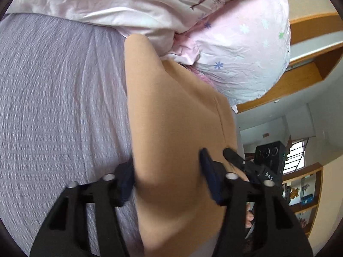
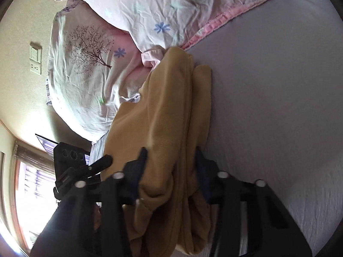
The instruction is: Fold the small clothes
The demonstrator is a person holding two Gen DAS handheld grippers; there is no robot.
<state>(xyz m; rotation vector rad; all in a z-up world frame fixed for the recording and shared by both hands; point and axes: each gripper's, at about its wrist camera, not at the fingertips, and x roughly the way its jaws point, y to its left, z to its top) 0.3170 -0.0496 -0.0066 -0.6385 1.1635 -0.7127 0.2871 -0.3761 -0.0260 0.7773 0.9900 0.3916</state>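
Note:
A tan garment [image 1: 171,111] hangs stretched in front of the lilac bed sheet [image 1: 57,98]. My left gripper [image 1: 167,169] has its two fingers on either side of the cloth and grips it. The right gripper's black body [image 1: 263,167] shows just beyond. In the right wrist view the same tan garment [image 2: 169,111] hangs in bunched folds between my right gripper's [image 2: 171,162] fingers, which are shut on it. The left gripper's body [image 2: 72,162] shows at the left. The garment's far end rests on the sheet [image 2: 278,98].
A pink floral quilt [image 1: 235,49] and white tree-print bedding [image 2: 85,64] are piled at the bed's far end. Wooden shelves [image 1: 304,194] stand at the right. A window [image 2: 25,184] and wall switches [image 2: 35,59] show at the left.

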